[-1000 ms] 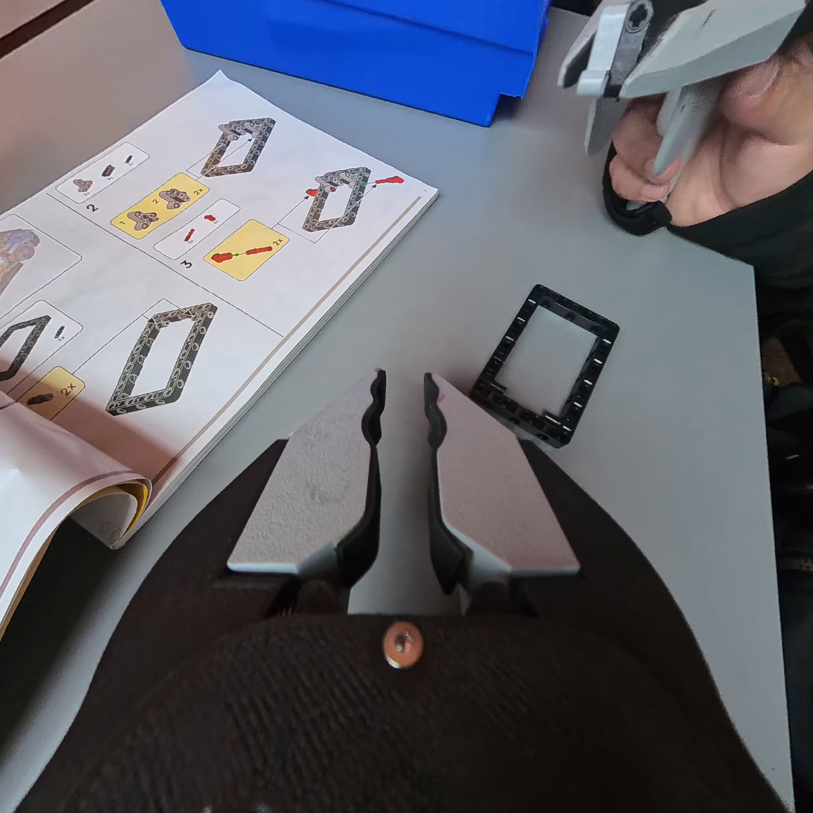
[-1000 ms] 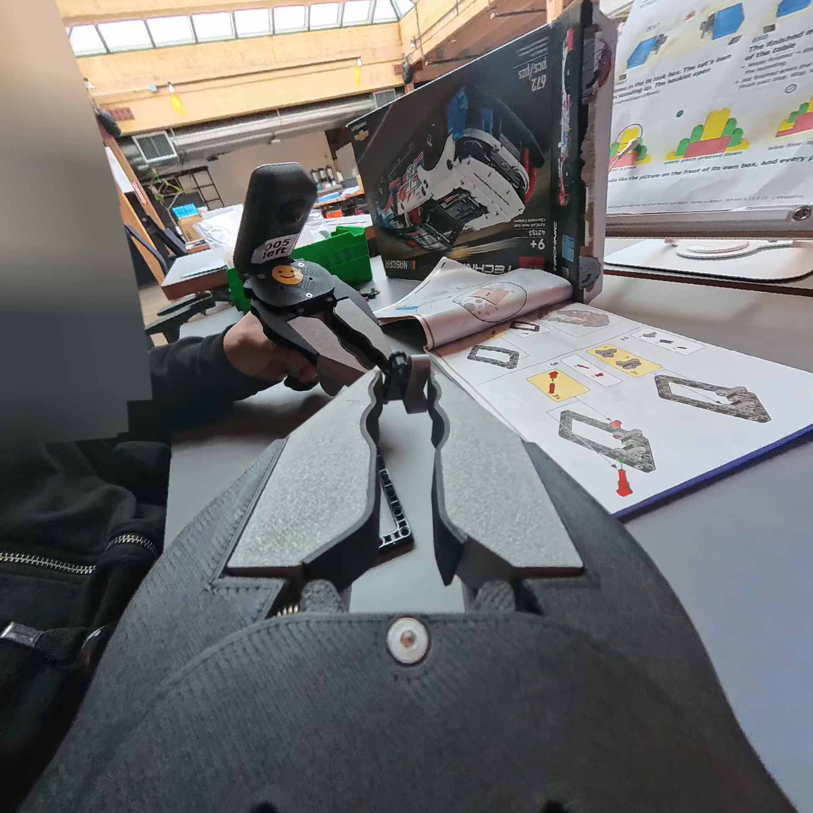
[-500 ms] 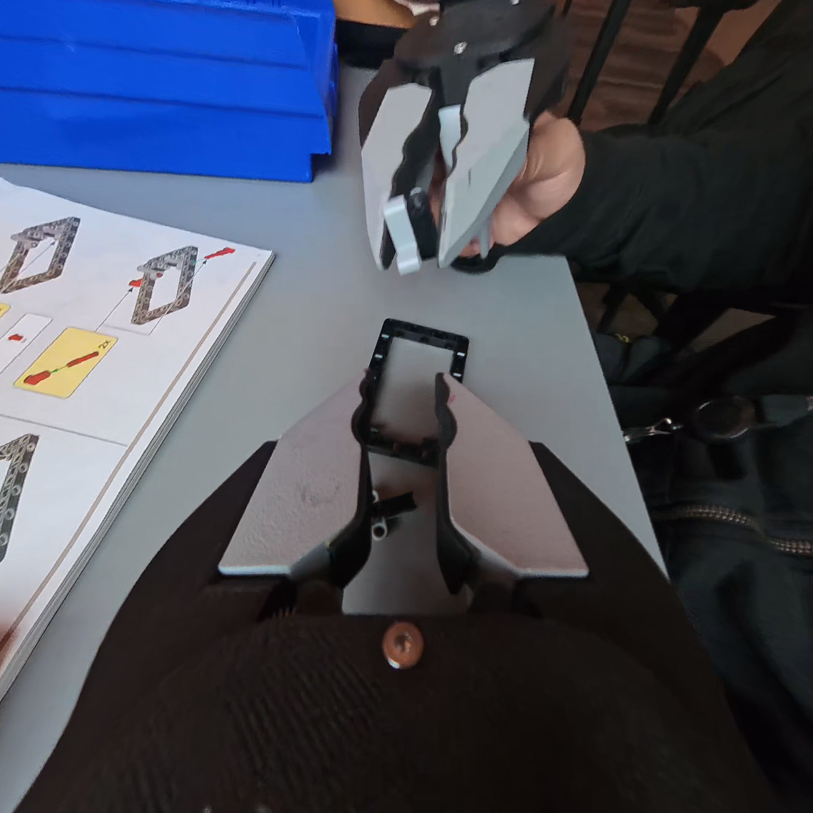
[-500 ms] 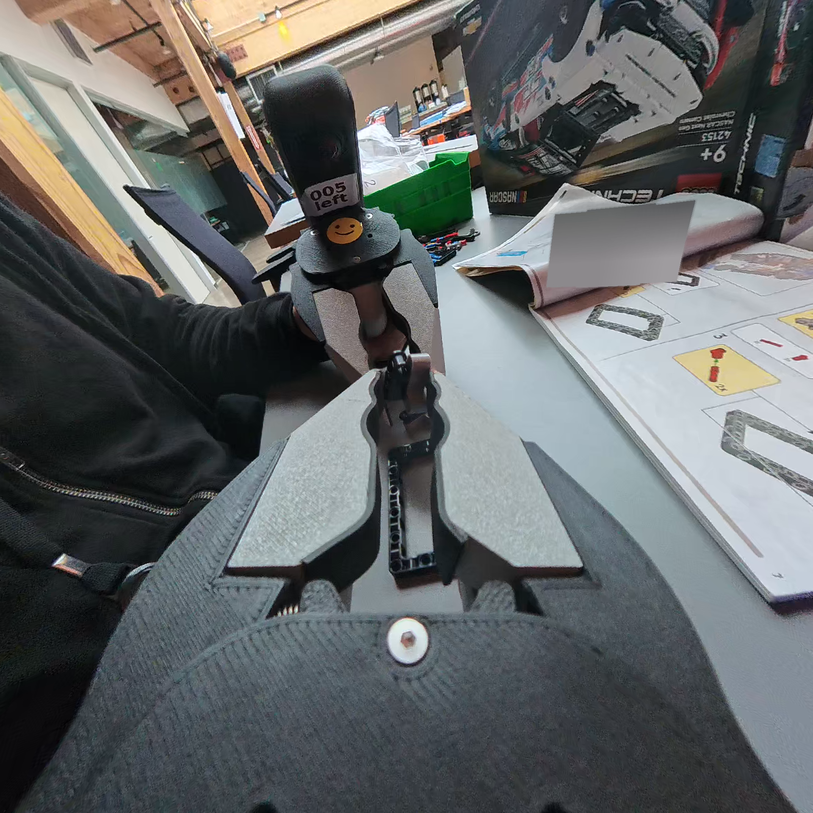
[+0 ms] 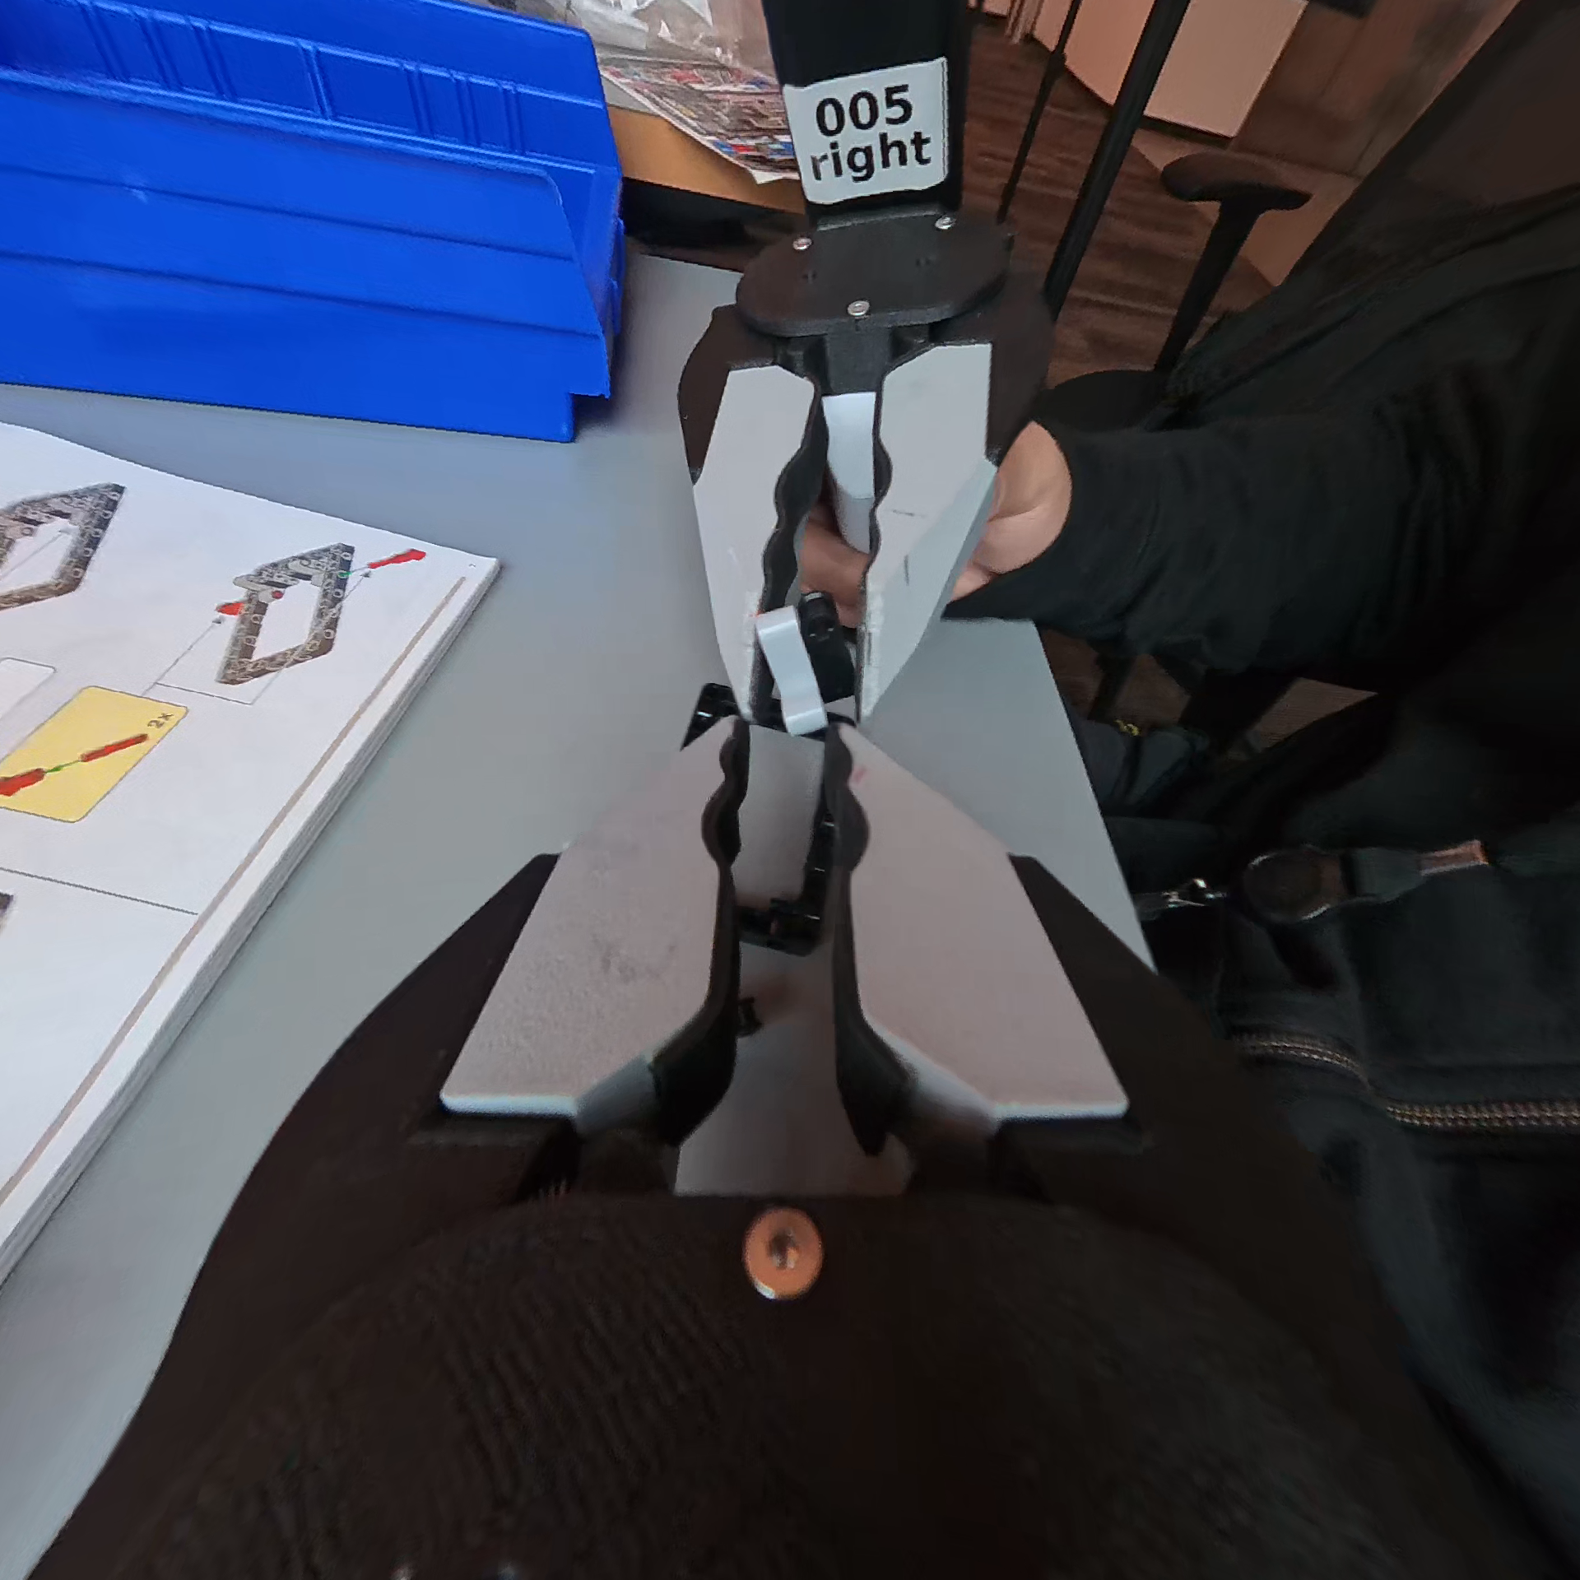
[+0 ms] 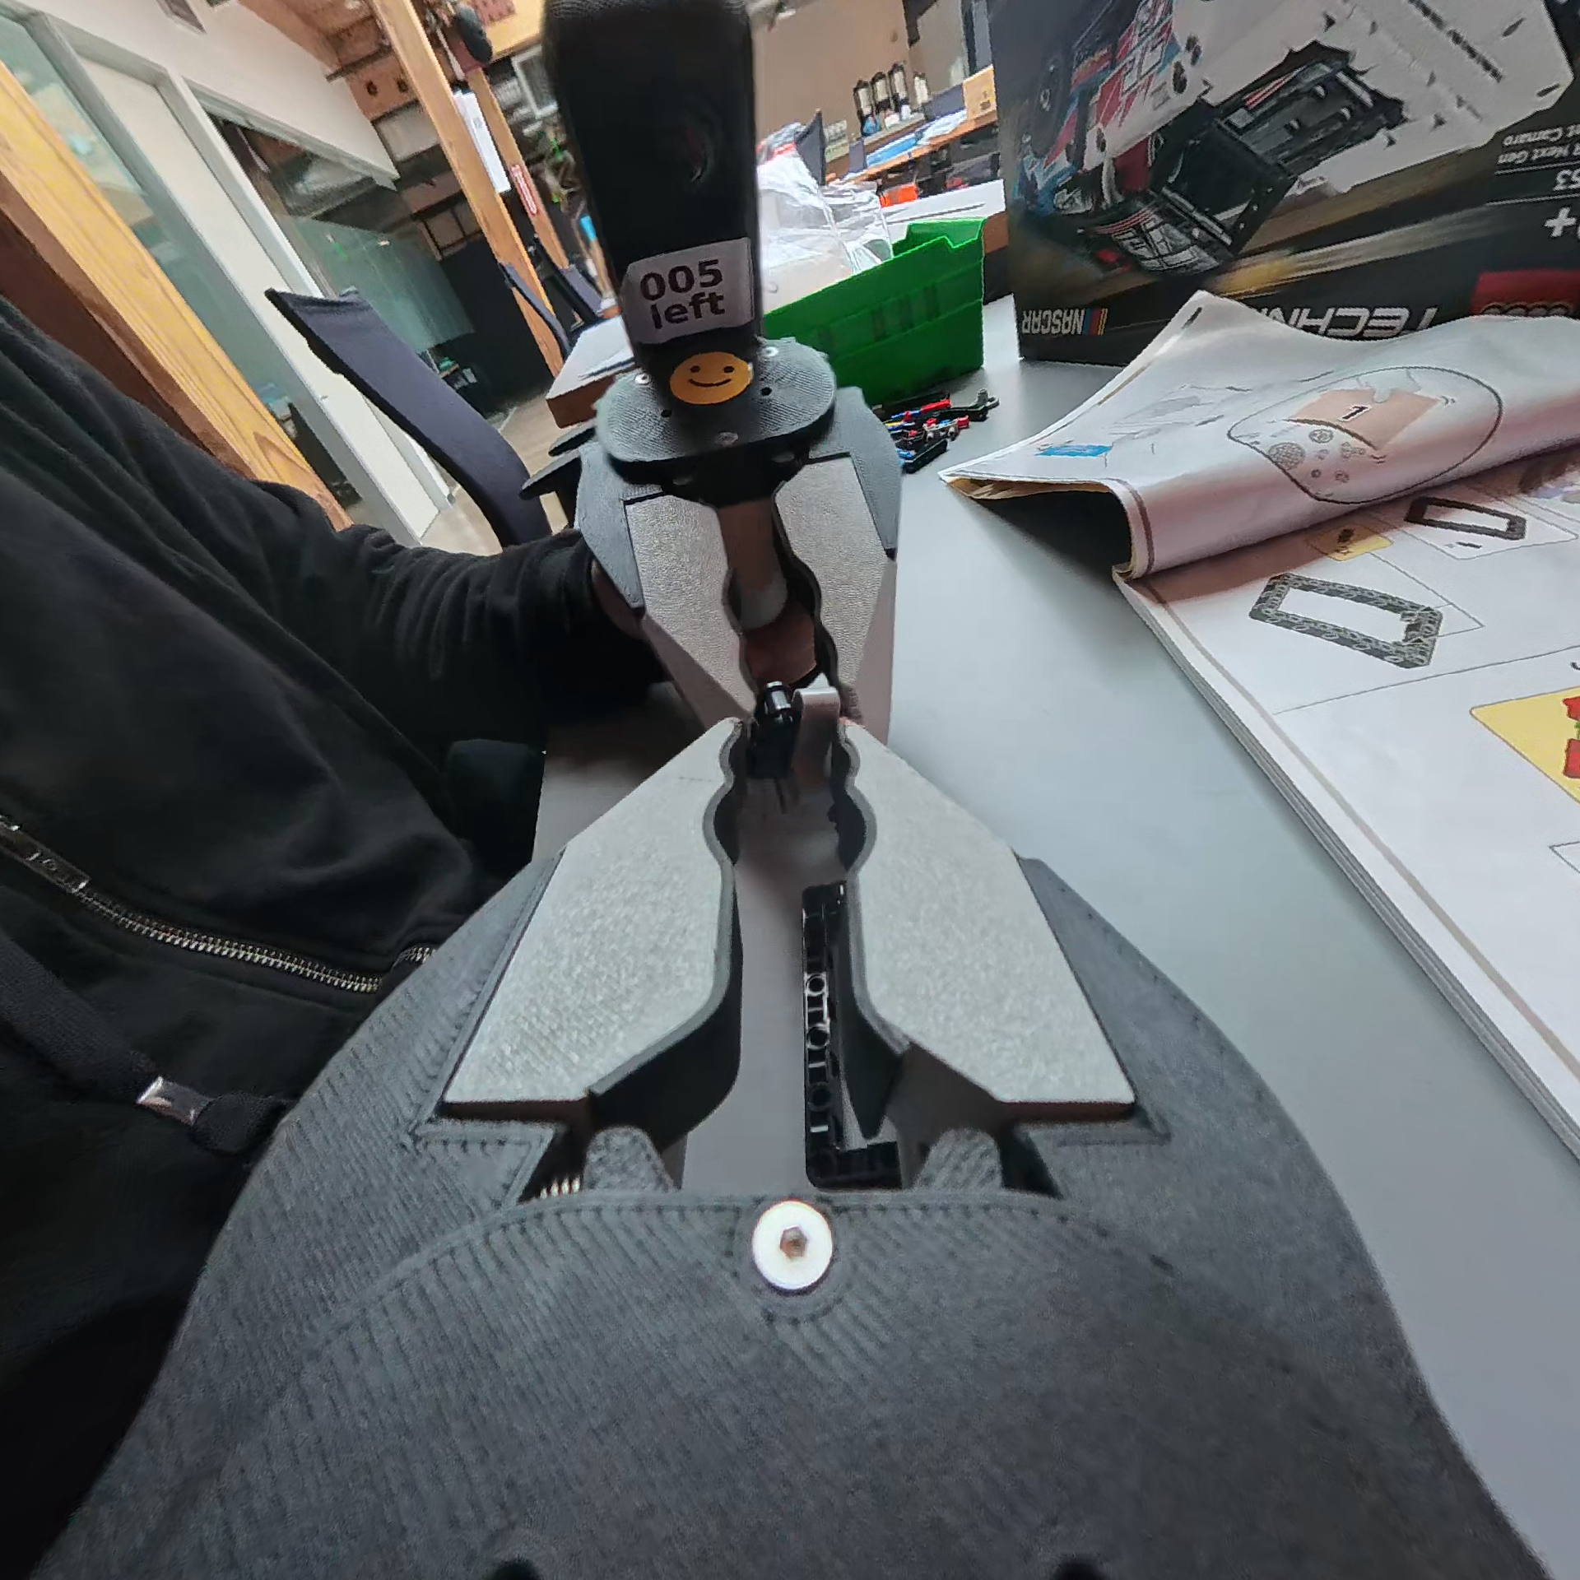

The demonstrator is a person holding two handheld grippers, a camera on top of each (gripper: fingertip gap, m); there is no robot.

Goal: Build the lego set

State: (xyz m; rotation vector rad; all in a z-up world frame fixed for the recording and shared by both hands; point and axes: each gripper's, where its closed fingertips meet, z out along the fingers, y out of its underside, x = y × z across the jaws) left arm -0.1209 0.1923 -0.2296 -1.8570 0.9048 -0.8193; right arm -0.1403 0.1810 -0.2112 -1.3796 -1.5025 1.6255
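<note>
The one relation that matters here is between the black frame point(image 5: 791, 915) on the desk point(image 5: 547, 598) and the small grey connector piece point(image 5: 791, 680) carried above it.

In the left wrist view the right hand-held gripper point(image 5: 804, 684) comes down from the upper centre of the frame, its fingers pressed onto the grey connector piece, which has a black pin on its side. That piece hangs just above the far end of the black frame, at the centre of the frame, nearly touching the tips of the left hand-held gripper point(image 5: 782, 752). The left one's fingers stand slightly spread on either side of the frame; whether they actually press on it cannot be told.

In the right wrist view the black frame point(image 6: 825, 1026) runs as a long strip from the lower centre up towards the held piece point(image 6: 791, 727), so its long axis lies along both grippers' fingers. The right gripper is the nearer to the joining point. The instruction booklet point(image 5: 214, 684) lies open at the left, the blue bin point(image 5: 299, 214) at the upper left.

The coming move is probably a short drop, lining the pin up with a hole at the frame's far end.
</note>
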